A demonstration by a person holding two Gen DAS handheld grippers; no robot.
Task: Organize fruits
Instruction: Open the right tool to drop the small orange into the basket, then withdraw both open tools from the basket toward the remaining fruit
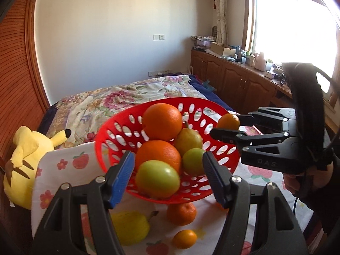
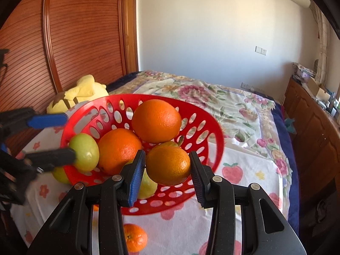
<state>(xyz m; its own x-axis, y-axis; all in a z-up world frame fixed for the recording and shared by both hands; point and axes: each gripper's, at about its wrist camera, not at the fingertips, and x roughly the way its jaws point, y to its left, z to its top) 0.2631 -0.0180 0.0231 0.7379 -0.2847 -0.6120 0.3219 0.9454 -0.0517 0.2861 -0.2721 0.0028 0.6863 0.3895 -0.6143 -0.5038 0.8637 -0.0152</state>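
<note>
A red perforated basket (image 1: 119, 131) (image 2: 204, 127) stands on the fruit-print cloth and holds two big oranges (image 1: 162, 121) (image 2: 156, 120), a pear (image 1: 188, 141) and two green fruits (image 1: 157, 179). My right gripper (image 2: 168, 165) (image 1: 226, 127) is shut on a small orange (image 2: 168, 165) (image 1: 228, 121) at the basket's rim. My left gripper (image 1: 167, 176) (image 2: 63, 136) is open, its blue pads on either side of the front green fruit (image 2: 85, 152), over the basket's near edge. On the cloth lie a yellow pear (image 1: 129, 229), a mandarin (image 1: 181, 213) (image 2: 134, 240) and a small orange (image 1: 184, 239).
A yellow plush toy (image 1: 25, 157) (image 2: 78, 93) lies left of the cloth. A floral bedspread (image 1: 131, 97) stretches behind. Wooden cabinets (image 1: 240, 82) with clutter stand at the right under a window. A wooden wardrobe (image 2: 63, 42) is at the left.
</note>
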